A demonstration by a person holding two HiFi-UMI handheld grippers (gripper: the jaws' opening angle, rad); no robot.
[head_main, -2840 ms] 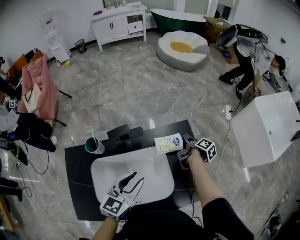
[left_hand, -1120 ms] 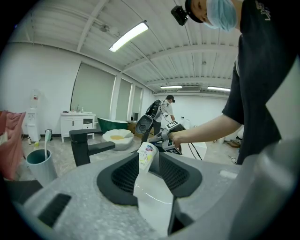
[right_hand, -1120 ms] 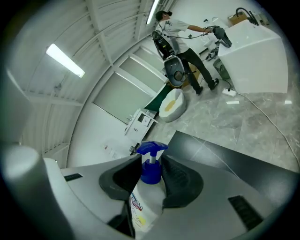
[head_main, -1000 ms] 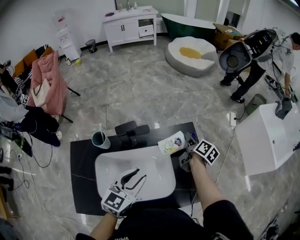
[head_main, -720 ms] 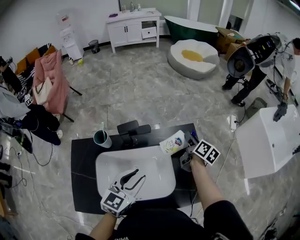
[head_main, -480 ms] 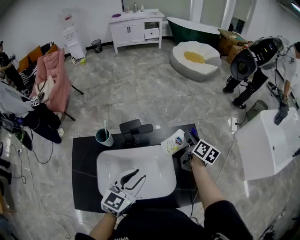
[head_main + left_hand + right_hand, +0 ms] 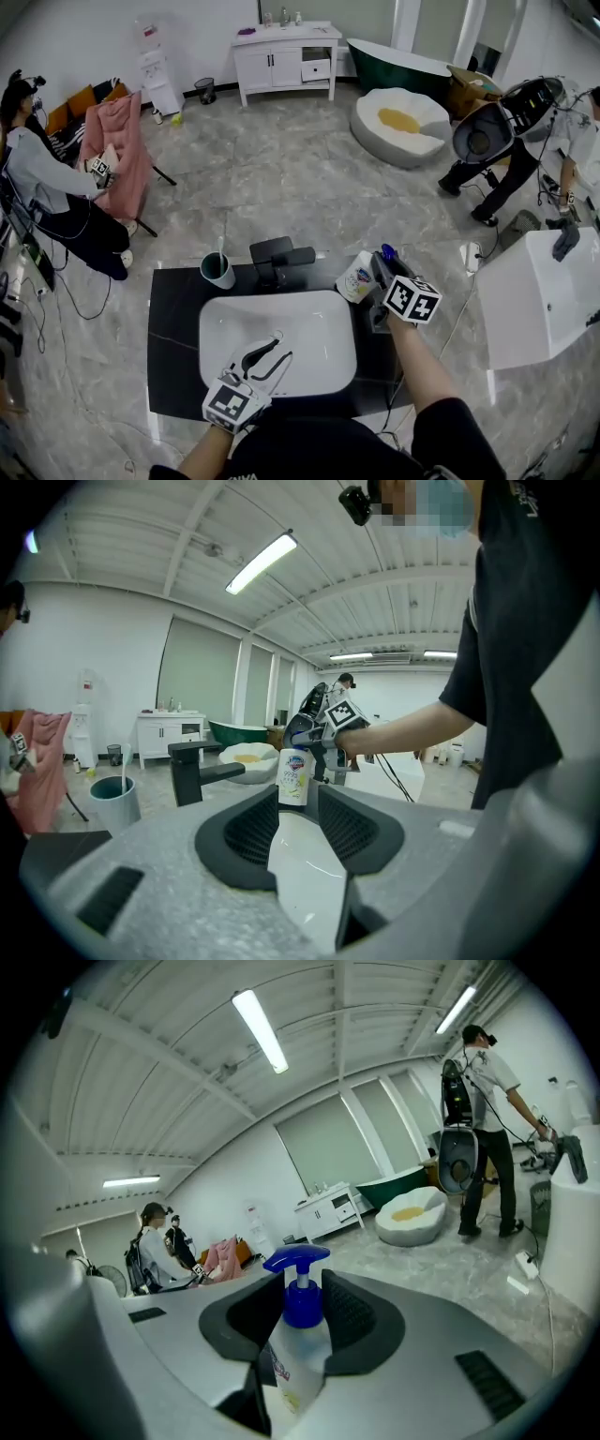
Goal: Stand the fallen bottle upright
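A white pump bottle (image 7: 356,277) with a blue pump head stands nearly upright at the right end of the black counter (image 7: 173,309). My right gripper (image 7: 373,271) is shut on it from the right, its pads pressing the neck and shoulder. In the right gripper view the bottle (image 7: 298,1354) rises between the jaws, blue pump on top. Whether its base touches the counter I cannot tell. My left gripper (image 7: 267,354) is open with nothing in it over the front of the white basin (image 7: 234,328). From the left gripper view the bottle (image 7: 293,777) shows beyond the jaws.
A black faucet (image 7: 277,255) stands behind the basin, with a teal cup (image 7: 217,270) holding a toothbrush to its left. A white tub (image 7: 544,281) sits to the right of the counter. A person (image 7: 37,178) sits far left; another person (image 7: 562,122) stands far right.
The bottle lay on its side on the counter; my right gripper has risen and rolled, bringing it nearly upright. The left gripper has stayed over the basin.
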